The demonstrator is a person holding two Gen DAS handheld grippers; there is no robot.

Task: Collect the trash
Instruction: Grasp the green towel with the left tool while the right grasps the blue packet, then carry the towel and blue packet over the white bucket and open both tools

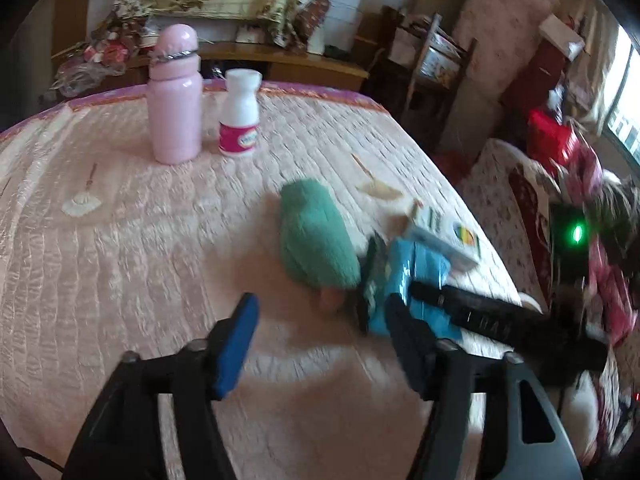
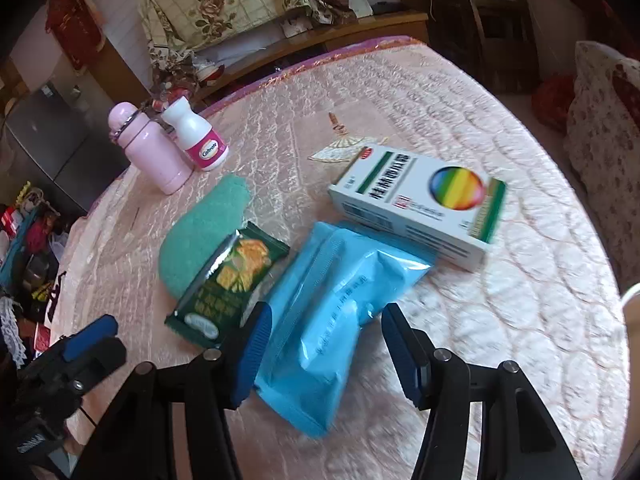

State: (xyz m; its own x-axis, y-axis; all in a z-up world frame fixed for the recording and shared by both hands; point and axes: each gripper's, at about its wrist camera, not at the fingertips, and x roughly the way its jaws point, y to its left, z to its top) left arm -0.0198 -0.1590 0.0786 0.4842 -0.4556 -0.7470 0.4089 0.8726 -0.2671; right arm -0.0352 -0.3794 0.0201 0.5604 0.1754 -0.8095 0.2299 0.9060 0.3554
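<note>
While my right gripper [image 2: 324,344] straddles the blue pack [image 2: 332,312], fingers apart, I centre before squeezing; left gripper [image 1: 324,332] wide, empty.

Home bedroom: quilted bed [image 2: 480,320], folded floral quilts [image 2: 224,4].

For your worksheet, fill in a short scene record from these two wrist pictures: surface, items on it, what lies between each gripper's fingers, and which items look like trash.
Surface: pink quilted bed cover
Standing items: pink bottle, white bottle
Lying items: green cloth, green snack packet, blue pack, white box
Left gripper: open, nothing between its fingers
Right gripper: open, straddling the blue pack, pads not pressing
Likely trash: snack packet, perhaps the blue pack
</note>
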